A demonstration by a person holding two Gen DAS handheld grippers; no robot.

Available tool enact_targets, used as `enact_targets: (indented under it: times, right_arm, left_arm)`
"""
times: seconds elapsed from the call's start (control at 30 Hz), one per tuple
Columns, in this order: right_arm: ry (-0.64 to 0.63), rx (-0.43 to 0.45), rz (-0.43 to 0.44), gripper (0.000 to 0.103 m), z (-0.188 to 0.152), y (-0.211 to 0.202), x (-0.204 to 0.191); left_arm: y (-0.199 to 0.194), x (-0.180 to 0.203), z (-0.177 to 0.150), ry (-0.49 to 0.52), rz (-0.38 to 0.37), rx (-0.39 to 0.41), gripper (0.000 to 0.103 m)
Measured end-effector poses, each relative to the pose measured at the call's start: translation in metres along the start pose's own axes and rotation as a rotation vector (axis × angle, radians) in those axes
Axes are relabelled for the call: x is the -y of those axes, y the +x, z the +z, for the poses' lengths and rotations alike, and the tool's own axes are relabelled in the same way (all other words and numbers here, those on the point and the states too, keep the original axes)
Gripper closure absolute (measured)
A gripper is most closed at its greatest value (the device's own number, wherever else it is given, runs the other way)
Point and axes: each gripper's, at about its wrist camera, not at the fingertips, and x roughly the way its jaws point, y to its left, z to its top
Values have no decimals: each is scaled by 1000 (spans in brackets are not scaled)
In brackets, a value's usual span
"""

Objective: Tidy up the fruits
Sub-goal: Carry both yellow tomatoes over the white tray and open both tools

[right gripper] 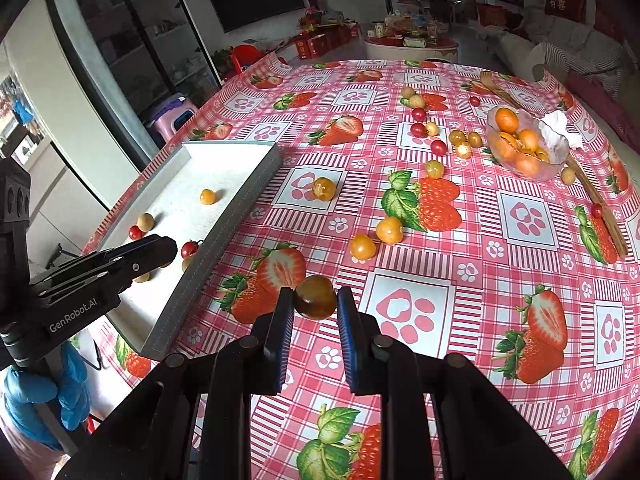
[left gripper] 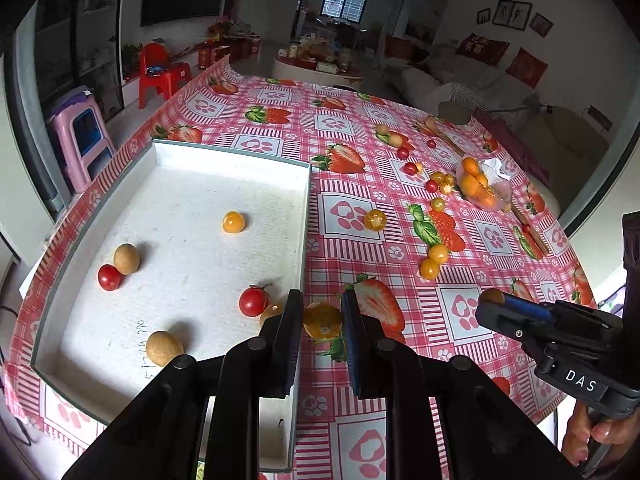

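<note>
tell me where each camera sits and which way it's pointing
Left wrist: on the left gripper, looking along its fingers over the white tray; an orange fruit sits between its fingers; the right gripper shows at right.
Right wrist: on the right gripper, facing across the tablecloth toward the glass bowl; a dark yellow fruit sits between its fingers; left gripper and a blue-gloved hand at left.
Shared: tray, bowl, scattered fruit.

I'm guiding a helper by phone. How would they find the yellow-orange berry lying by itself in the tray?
Find the white tray on the left of the pink strawberry tablecloth. The yellow-orange berry lies inside it, mid-tray, nearer the far wall. It touches nothing and is glossy gold, while the fruits nearest it are red or dull tan.
</note>
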Motion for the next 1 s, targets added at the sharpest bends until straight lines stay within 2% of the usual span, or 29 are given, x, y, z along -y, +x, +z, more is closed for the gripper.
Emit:
enact_targets:
  times: [0.67,1.0]
  right_arm:
    - [-139,-46,41,79,13,24,-85]
    - [-180,-94,85,79,18,49,-122]
  left_arm:
    - [-21,-84,-13,-117,61,42,82]
    - [-16,-122,-25,-167,100,17,82]
